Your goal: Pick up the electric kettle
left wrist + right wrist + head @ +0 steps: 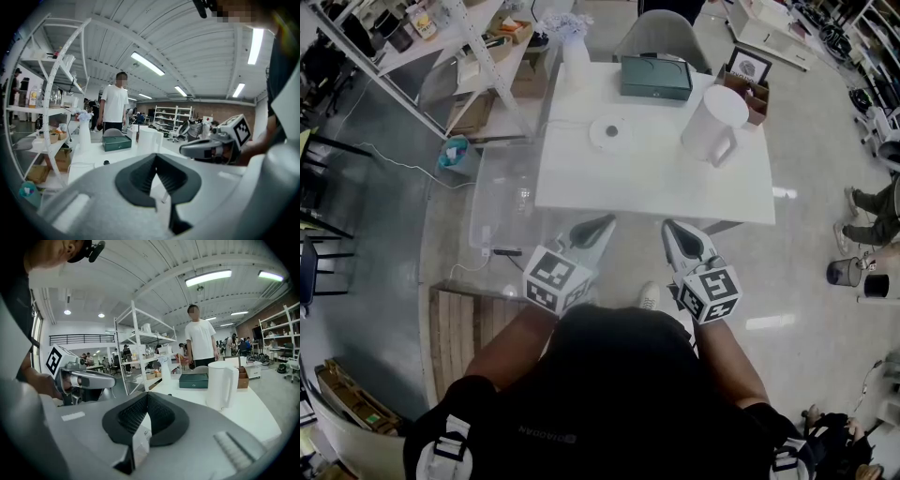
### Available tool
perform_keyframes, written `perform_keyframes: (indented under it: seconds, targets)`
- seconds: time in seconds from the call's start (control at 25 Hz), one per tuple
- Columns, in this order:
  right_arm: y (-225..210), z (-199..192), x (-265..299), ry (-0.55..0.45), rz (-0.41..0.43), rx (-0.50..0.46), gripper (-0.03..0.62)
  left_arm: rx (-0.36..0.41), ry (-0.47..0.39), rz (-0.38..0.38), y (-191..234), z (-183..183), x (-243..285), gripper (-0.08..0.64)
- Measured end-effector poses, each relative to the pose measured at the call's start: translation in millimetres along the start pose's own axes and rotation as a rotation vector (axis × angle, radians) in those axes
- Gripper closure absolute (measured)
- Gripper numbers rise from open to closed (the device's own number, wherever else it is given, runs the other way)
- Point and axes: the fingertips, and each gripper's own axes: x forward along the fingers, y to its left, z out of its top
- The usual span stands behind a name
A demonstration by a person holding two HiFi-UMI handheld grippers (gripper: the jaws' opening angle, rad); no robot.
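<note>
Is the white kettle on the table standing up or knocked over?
Upright. The electric kettle stands on its bottom on the white table, lid uppermost, handle at its side; the right gripper view shows it vertical too.

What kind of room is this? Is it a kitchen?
Not a kitchen: probably a big workshop or lab. It has open shelving racks, long ceiling strip lights and a plain white table.

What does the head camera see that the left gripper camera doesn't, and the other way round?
Only the head view: the wooden pallet on the floor and the person's shoe. Only the left gripper view: ceiling lights and a standing person in a white shirt. Both: the white kettle, green box and white table.
</note>
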Motion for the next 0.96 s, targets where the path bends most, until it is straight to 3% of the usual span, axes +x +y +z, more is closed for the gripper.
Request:
perform_keyframes:
  seconds: [0.96]
  targets:
    - [-0.3,2.4,2.1,-0.003,0.003,-0.006,0.588,0.021,0.003,-0.012,0.4,4.1,3.2,0.555]
